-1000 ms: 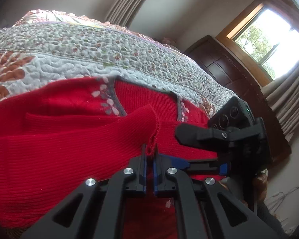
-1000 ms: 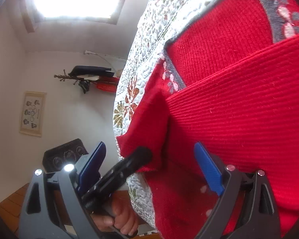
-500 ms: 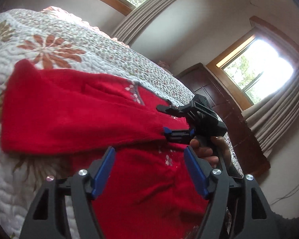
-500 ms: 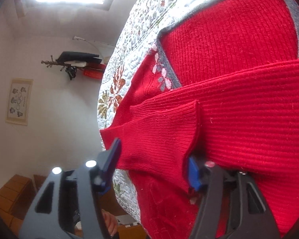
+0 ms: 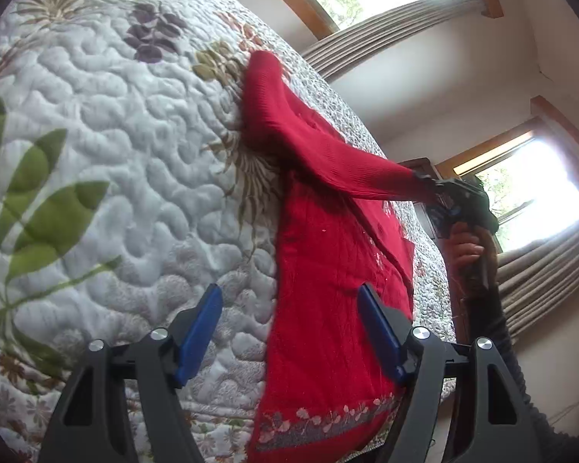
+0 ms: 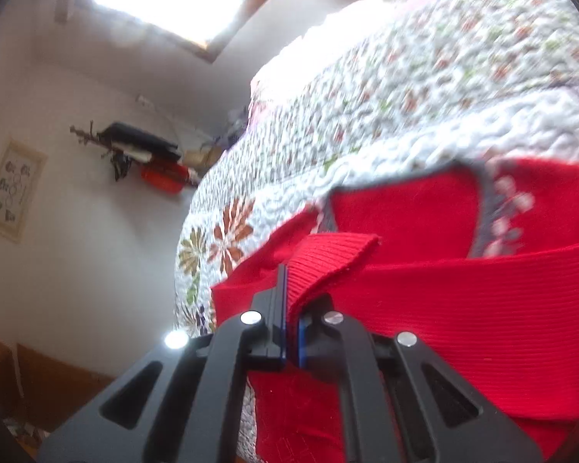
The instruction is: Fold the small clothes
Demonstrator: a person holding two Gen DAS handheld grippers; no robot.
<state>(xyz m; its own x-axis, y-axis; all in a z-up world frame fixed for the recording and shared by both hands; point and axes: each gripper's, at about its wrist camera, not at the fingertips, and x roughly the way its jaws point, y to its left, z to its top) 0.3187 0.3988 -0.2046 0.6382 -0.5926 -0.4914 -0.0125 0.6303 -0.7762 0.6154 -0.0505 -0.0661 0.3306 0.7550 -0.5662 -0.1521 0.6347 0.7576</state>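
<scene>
Red knit sweater (image 5: 328,270) lies flat on the quilted bed (image 5: 115,193), body spread out, patterned hem band at the near edge.

Right gripper (image 6: 291,305): clenched on the sleeve cuff (image 6: 328,258), ribbed fabric pinched between the blue pads. In the left wrist view the sleeve (image 5: 328,154) is pulled taut from the far shoulder across toward the right side, lifted off the body rather than lying on it. The person's hand (image 5: 467,247) is visible on the right gripper's handle.

Left gripper (image 5: 289,328): released, jaws wide apart, holding nothing. It hovers over the near part of the sweater body, pads (image 5: 198,332) either side of the left edge of the fabric, no contact that I can see.

Progress, as a judgement: early-to-mid. One sleeve is mid-fold, carried but not laid down. The other sleeve's state I can't tell; the right wrist view shows a red band crossing the chest below the grey neckline trim (image 6: 494,208), could be it already folded in. Body not yet folded: hem and collar are well apart.

Left to do: lay this sleeve flat across the chest, let go of the cuff, then fold the body hem-to-collar.
</scene>
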